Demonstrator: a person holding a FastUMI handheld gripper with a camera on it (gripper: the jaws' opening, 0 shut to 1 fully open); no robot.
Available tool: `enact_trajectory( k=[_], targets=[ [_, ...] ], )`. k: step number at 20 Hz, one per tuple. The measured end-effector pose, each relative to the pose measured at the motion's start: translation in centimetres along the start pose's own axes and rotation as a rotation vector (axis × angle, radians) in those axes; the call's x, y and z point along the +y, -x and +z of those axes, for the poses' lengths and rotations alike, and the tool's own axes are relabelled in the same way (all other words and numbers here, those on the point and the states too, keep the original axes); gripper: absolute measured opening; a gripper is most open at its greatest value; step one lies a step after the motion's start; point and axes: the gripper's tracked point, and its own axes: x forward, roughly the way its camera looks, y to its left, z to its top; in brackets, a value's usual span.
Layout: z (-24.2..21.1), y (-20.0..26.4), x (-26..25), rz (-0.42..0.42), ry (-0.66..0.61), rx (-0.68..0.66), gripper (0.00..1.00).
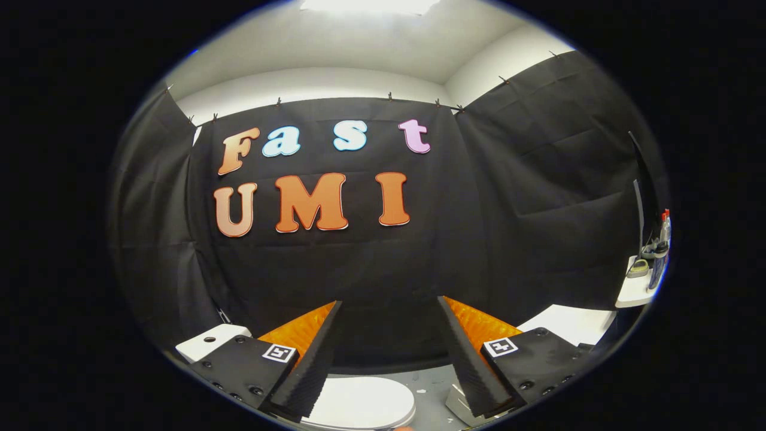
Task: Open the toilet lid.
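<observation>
Tongs (389, 308): released and grasping nothing, the two black ribbed fingers (311, 365) spread wide with orange panels at their backs and a square black-and-white marker on each black mount.
Gap between fingers: only dark cloth and a strip of pale floor show through it; neither finger touches anything.
Toilet lid (365, 402): white, smooth and oval, lying low beneath the tongs, its rounded rim just inside the left finger and reaching across under the gap; it appears down and flat, though only its near part is seen.
Small object beside lid (461, 406): a pale, angular item on the floor just inside the right finger, too cut off to identify.
Floor (428, 380): grey, speckled with light flecks, running from the lid to the foot of the cloth wall.
White block, left (209, 342): a white box-like surface with a dark round hole, just beyond the left mount.
White surface, right (568, 323): a flat white top beyond the right mount, near the wall.
Shelf (634, 290): a white ledge farther to the right, carrying bottles (660, 251) with red caps and some smaller items too tiny to make out.
Booth wall (526, 197): black cloth pinned up along its top edge, hanging in folds straight ahead and to both sides, well beyond the fingers.
Ceiling (371, 42): white, with a bright light panel (368, 6) overhead.
</observation>
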Motion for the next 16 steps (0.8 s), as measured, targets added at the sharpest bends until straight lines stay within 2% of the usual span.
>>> enact_trajectory(
  k=[4, 7, 12, 16],
  targets=[
    [-3.4, -1.2, 0.3, 0.025, -0.054, 0.061, 0.98],
    [-7.3, -2.1, -0.9, 0.012, -0.054, 0.110, 0.98],
    [-16.9, -3.1, -2.9, -0.016, -0.063, 0.253, 0.98],
    [-25.4, -3.7, -3.8, -0.018, -0.161, 0.398, 0.99]
  ],
)
